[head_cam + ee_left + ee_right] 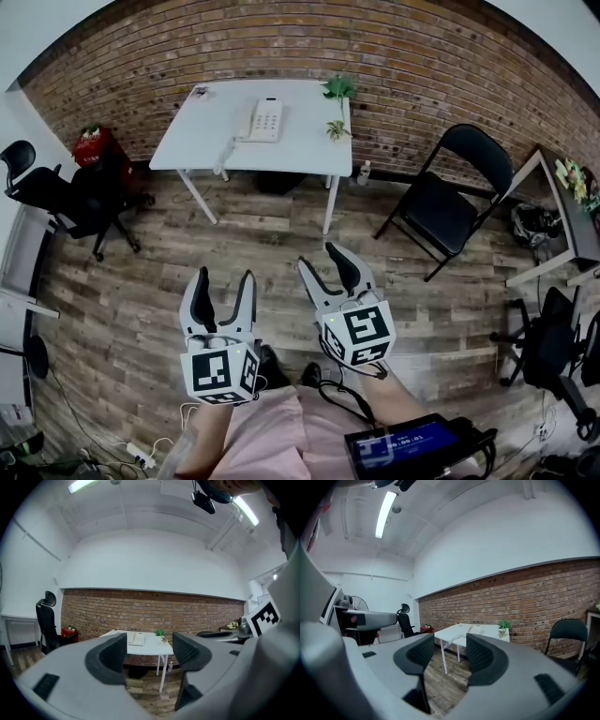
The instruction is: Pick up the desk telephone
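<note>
Open jaws (telephone (pixel 136 639) on table (pixel 153 647))

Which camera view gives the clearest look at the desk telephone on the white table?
The head view: it looks down on the desk telephone, with handset and keypad visible. The left gripper view shows it small and side-on. The right gripper view shows only a pale sliver on the table.

In the head view, the table (pixel 202 141) stands at upper centre against the brick wall (pixel 422 66). The desk telephone (pixel 262 121) is on the table's middle and a small plant (pixel 338 89) at its right edge. A bottle (pixel 364 172) sits on the floor (pixel 141 309) just right of the table. A folding chair (pixel 450 202) stands further right, and an office chair (pixel 66 197) is at the left. The left gripper (pixel 223 276) and right gripper (pixel 319 255) are side by side at lower centre, well apart from the table.
</note>
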{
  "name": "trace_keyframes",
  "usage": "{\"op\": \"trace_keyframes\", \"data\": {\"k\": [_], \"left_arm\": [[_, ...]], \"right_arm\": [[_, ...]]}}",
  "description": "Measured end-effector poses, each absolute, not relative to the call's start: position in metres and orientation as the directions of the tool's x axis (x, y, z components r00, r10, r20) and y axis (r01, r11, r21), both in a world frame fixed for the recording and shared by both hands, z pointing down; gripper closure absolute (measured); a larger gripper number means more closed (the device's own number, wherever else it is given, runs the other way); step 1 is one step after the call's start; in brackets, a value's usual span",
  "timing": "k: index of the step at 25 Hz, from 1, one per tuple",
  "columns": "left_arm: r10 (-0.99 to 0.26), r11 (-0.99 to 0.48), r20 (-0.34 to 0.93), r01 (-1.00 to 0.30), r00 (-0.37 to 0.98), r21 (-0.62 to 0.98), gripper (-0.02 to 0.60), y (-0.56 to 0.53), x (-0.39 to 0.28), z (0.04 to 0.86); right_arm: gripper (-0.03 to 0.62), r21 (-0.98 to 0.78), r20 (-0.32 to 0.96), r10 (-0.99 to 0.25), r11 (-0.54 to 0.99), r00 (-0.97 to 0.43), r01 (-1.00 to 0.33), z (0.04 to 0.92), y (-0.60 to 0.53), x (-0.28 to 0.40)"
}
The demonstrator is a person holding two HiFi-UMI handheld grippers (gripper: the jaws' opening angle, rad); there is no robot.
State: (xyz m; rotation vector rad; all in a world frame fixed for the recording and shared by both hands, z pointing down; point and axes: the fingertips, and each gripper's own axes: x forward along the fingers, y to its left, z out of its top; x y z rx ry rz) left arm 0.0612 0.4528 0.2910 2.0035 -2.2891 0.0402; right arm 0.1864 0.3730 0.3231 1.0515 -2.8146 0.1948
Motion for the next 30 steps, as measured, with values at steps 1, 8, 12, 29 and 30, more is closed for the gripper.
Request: {"op": "trace_keyframes", "data": {"k": [1,8,12,29,30], "left_arm": [[-0.986,0.136,0.098,-0.99,-0.131,0.042,0.279,0.45,0.06,0.293],[-0.979,0.149,0.143,-0.988,-0.142,0.04,0.279,0.412,0.025,0.318],[-0.981,0.13,0.149,-0.99,-0.121,0.052,0.279,0.37,-0.005,0.325],[-0.994,0.053,0.101,-0.998,-0.048,0.046,0.278,0.229,-0.103,0.305],[-0.994,0.048,0.103,-0.998,-0.043,0.047,0.279,0.222,-0.105,0.306]], "right_arm": [[0.375,-0.079,0.171,-0.64,0.749,-0.749,-0.658,0.325,0.371,0.185],[0.375,-0.079,0.218,-0.633,0.747,-0.742,-0.66,0.349,0.334,0.156],[0.375,-0.079,0.242,-0.632,0.743,-0.736,-0.664,0.359,0.301,0.125],[0.376,-0.028,0.209,-0.688,0.706,-0.695,-0.707,0.337,0.174,0.028],[0.376,-0.03,0.21,-0.689,0.704,-0.693,-0.709,0.337,0.17,0.027]]}}
